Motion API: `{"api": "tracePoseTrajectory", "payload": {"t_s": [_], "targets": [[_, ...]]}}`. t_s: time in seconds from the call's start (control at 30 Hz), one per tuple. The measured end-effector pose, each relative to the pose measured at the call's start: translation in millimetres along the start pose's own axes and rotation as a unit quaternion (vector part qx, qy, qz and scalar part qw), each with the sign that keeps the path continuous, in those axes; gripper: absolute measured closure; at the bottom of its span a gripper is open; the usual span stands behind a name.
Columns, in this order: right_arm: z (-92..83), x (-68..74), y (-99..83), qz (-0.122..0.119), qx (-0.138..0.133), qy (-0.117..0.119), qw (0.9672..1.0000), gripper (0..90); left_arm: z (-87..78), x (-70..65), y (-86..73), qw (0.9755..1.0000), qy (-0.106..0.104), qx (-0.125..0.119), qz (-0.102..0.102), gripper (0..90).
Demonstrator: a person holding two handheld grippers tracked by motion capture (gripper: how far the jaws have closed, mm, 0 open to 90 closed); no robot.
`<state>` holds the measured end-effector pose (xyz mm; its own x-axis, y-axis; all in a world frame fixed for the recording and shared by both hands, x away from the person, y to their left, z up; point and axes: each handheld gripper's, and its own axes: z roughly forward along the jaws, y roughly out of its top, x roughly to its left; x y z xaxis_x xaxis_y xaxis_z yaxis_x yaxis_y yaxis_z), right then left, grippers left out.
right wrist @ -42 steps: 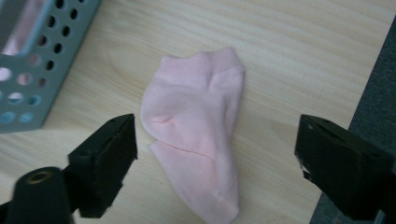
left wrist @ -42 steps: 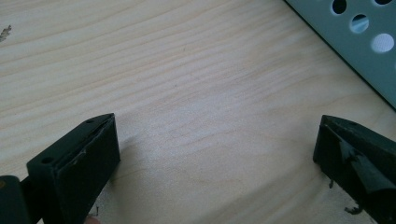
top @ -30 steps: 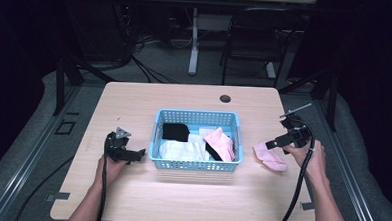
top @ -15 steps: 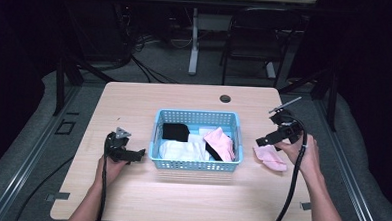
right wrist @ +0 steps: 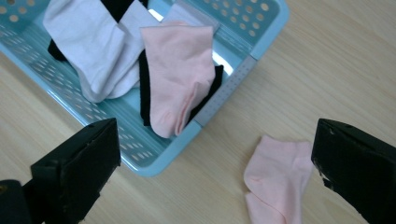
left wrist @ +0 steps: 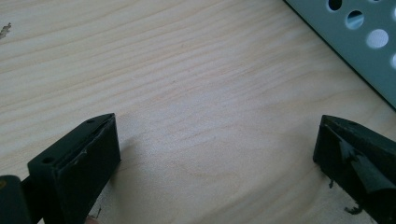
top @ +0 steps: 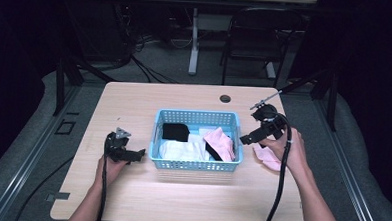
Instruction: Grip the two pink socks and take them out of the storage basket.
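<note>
No lettering, label, brand or number is legible anywhere on the pale wooden tabletop point(top: 149, 111) scene.

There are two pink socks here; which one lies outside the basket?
The pink sock on the table, right of the blue basket, near the right gripper. The other pink sock lies inside the basket over black and white socks.

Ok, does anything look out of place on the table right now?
Yes: one pink sock lies on the bare table beside the blue basket, while its apparent match and the other socks sit inside.
</note>
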<state>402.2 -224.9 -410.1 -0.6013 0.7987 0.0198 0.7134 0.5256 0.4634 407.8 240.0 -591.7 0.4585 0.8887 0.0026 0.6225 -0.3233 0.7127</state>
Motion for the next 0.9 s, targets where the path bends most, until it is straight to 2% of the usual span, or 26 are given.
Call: {"api": "tracePoseTrajectory", "payload": {"t_s": [0.03,0.3,0.43,0.53,0.57,0.6,0.63,0.73,0.9], "targets": [[2.0,3.2,4.1,-0.01,0.008,-0.002,0.9999,0.8,0.0,-0.1,0.0,1.0,0.0,0.0,0.0,0.5],[21.4,29.4,32.7,-0.046,0.023,0.01,0.9986,0.4,0.0,0.0,0.0,1.0,0.0,0.0,0.0,0.5],[35.3,40.2,46.2,-0.061,0.034,0.026,0.9972,0.5,0.0,0.0,0.0,1.0,0.0,0.0,0.0,0.5],[52.4,50.3,58.0,-0.068,0.043,0.034,0.9962,0.4,0.0,0.0,0.0,1.0,0.0,0.0,0.0,0.5],[52.4,50.3,58.0,-0.068,0.043,0.034,0.9962,0.4,0.0,0.0,0.0,1.0,0.0,0.0,0.0,0.5],[61.5,53.2,62.5,-0.07,0.048,0.037,0.9957,0.5,0.0,0.0,0.0,1.0,0.0,0.0,0.0,0.5],[61.5,53.2,62.5,-0.07,0.048,0.037,0.9957,0.5,0.0,0.0,0.0,1.0,0.0,0.0,0.0,0.5],[76.3,54.6,67.3,-0.067,0.062,0.045,0.9948,1.6,0.0,0.0,0.0,1.0,0.0,0.0,0.0,0.5],[98.6,56.3,70.7,-0.066,0.082,0.044,0.9935,5.0,0.0,0.0,0.0,1.0,0.0,0.0,0.0,0.5]]}}
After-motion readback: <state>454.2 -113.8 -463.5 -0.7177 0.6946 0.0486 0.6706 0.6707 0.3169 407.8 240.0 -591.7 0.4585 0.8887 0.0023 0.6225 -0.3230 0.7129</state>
